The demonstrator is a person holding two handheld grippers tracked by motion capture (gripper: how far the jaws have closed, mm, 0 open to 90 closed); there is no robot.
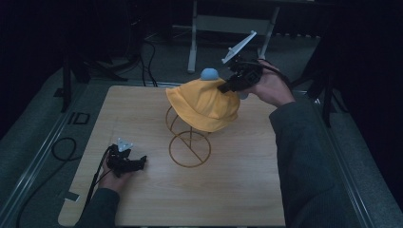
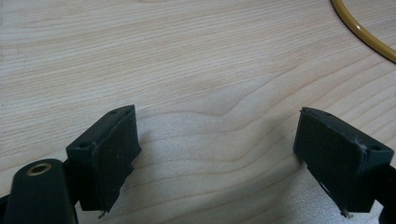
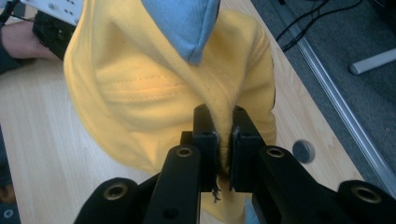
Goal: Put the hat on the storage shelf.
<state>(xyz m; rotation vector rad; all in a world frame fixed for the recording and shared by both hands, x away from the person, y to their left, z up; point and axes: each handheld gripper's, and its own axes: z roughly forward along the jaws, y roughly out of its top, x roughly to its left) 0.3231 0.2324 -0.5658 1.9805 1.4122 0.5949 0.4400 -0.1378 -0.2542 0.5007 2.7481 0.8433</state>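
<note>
Yellow fabric of a hat (image 1: pixel 205 105) is pinched between the jaws of the right tool (image 3: pixel 224 140), which are closed tight on a fold of it near the hat's blue top (image 3: pixel 184 23). In the high view the hat sits draped over a gold wire stand (image 1: pixel 189 145) at the middle of the wooden table (image 1: pixel 237 190), with the right tool (image 1: pixel 227 85) at its far upper side. The left tool (image 2: pixel 217 156) rests low over bare table near the stand's ring base, jaws wide apart and holding nothing.
</note>
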